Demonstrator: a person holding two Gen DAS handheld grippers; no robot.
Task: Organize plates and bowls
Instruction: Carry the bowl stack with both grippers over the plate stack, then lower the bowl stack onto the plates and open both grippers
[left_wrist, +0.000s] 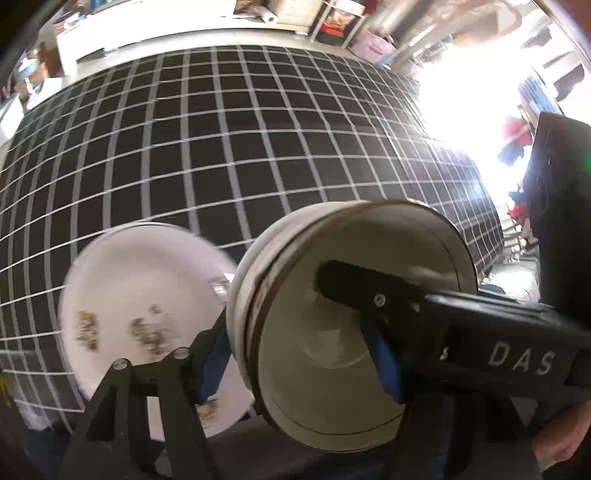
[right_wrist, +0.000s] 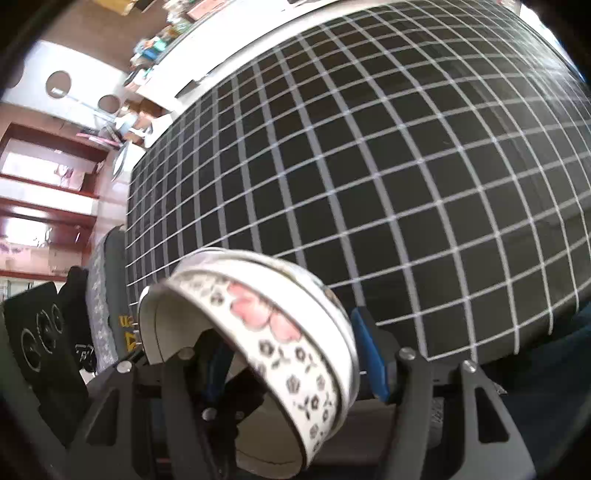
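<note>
Writing: white capitals "DAS" (left_wrist: 521, 360) run along the black arm of the other tool, which crosses the left wrist view from the right. No other lettering can be read; a yellow mark on dark fabric in the right wrist view is too small to make out.
Left tool (left_wrist: 299, 354): clenched on a stack of plain white bowls (left_wrist: 332, 369) with a dark rim line, one blue-padded finger (left_wrist: 210, 365) outside the wall, the other inside the bowl.
Right tool (right_wrist: 295, 365): clenched on the same stack, which shows here as white bowls with pink flowers and grey blossoms (right_wrist: 280, 332); one blue pad lies inside, the other outside the patterned wall.
Bowls: tipped on their side, held above the desk between the two tools, near its front edge.
Plate (left_wrist: 144, 295): white, with small brown and gold motifs, just beside the bowls on the left and partly hidden behind the left tool's finger; blurred.
Desk (right_wrist: 369, 166): covered by a black cloth with a white grid.
Surroundings: red-brown shelves (right_wrist: 48, 184), a white panel with round holes (right_wrist: 59, 85), cluttered storage beyond the far edge, strong glare from the right in the left wrist view.
In the way: the tools' black linkages block the lower part of both views.
</note>
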